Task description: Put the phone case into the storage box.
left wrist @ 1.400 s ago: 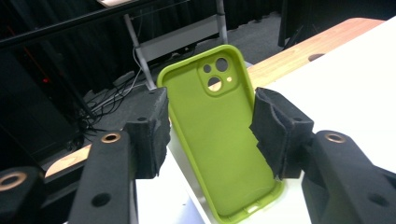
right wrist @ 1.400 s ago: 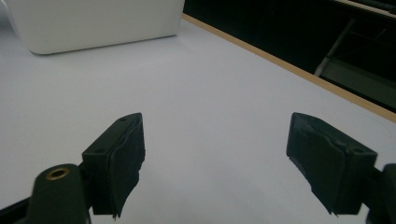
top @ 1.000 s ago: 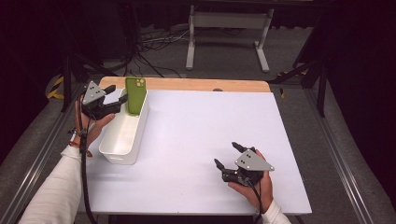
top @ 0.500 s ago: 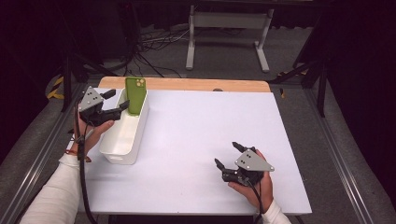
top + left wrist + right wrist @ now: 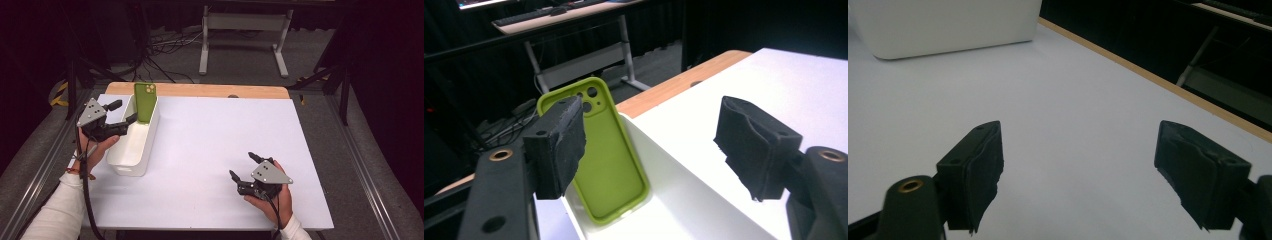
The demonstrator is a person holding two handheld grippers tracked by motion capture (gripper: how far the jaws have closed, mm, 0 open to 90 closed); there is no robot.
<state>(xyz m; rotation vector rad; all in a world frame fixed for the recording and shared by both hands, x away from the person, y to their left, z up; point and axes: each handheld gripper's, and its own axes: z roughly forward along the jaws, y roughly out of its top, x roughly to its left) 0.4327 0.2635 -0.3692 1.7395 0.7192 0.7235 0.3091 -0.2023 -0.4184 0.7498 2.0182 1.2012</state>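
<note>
Phone case stands in the bin, left jaws spread beside it

Silicone, by the look of it: the green phone case [image 5: 145, 101] is a thin, empty shell with a camera cut-out near its top, so it is probably very light, bendy and a little grippy rather than slick. It stands nearly upright at the far end of the white bin [image 5: 131, 150], leaning on the far wall, at the far left of the white table [image 5: 210, 150]. In the left gripper view the case [image 5: 604, 160] shows its hollow inner face, bottom edge down on the bin [image 5: 684, 200] floor.

The left gripper [image 5: 120, 117] hovers just left of the case, at the bin's left rim. Its jaws have just been opening and now stand spread, with nothing pinched between them; the case sits beyond the pads, apart from them. The right gripper [image 5: 245, 169] rests near the right front of the table, well apart from the bin, jaws also spread and empty.

A soft shell like this would likely buckle if squeezed across its open width. The safer hold seems to be the top edge, pads on front and back faces, just clear of the camera hole. Little force should do; breakage is hardly a worry, but a loose pinch could let it swing.
</note>
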